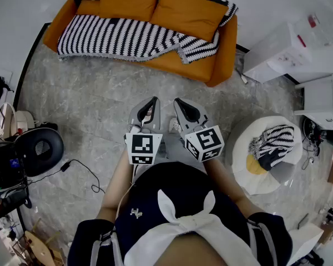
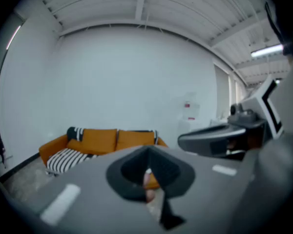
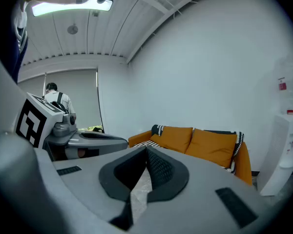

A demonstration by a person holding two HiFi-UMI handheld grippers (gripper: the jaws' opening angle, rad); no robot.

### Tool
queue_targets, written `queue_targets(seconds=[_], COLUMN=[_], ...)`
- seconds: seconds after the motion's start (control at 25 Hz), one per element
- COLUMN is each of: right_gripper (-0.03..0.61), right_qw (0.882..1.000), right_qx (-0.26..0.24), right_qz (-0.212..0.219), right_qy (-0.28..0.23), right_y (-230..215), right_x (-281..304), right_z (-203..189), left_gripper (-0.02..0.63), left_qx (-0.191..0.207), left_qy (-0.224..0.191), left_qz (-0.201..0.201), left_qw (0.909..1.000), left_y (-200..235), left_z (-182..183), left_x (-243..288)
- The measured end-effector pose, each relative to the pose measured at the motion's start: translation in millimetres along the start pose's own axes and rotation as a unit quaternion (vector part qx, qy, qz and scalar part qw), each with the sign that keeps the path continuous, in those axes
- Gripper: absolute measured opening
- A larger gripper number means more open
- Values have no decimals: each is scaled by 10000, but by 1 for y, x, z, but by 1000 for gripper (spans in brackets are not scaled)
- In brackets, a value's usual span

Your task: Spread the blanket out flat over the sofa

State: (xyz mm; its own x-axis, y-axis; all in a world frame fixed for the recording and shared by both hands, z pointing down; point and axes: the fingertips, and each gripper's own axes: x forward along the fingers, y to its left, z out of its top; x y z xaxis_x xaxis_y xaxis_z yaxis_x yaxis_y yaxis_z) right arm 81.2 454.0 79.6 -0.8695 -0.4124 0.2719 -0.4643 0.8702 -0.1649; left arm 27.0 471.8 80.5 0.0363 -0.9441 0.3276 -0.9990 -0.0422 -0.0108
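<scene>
Soft, probably light striped blanket [image 1: 127, 37] rumpled over far sofa [image 1: 225, 60]; best taken by its near edge. Left gripper [image 1: 152, 101] and right gripper [image 1: 181, 102] closed, empty.

Empty left tool [image 2: 147, 165], jaws together; sofa [image 2: 103, 140] beyond, blanket [image 2: 67, 160] on seat.

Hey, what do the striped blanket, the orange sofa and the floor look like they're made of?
Blanket: soft matte knit or woven yarn, judging by its fringed edge and drape.
Sofa: matte orange fabric upholstery, probably; the cushions crease softly.
Floor: grey mottled stone or tile, slightly glossy; veined pattern.
</scene>
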Motion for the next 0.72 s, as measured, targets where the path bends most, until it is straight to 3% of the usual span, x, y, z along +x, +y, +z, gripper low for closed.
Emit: queue_targets(seconds=[0.4,0.72], right_gripper=[9,9], right_qw=[9998,9993], right_qx=[182,140], right_qz=[6,341], right_qy=[38,-21], right_y=[-74,-111], right_x=[16,41], right_z=[3,18], left_gripper=[5,5], left_qx=[147,288], left_qy=[243,273], left_qz=[23,475], left_qw=[9996,9981], left_y=[-18,0], left_z=[10,28], left_x=[62,104])
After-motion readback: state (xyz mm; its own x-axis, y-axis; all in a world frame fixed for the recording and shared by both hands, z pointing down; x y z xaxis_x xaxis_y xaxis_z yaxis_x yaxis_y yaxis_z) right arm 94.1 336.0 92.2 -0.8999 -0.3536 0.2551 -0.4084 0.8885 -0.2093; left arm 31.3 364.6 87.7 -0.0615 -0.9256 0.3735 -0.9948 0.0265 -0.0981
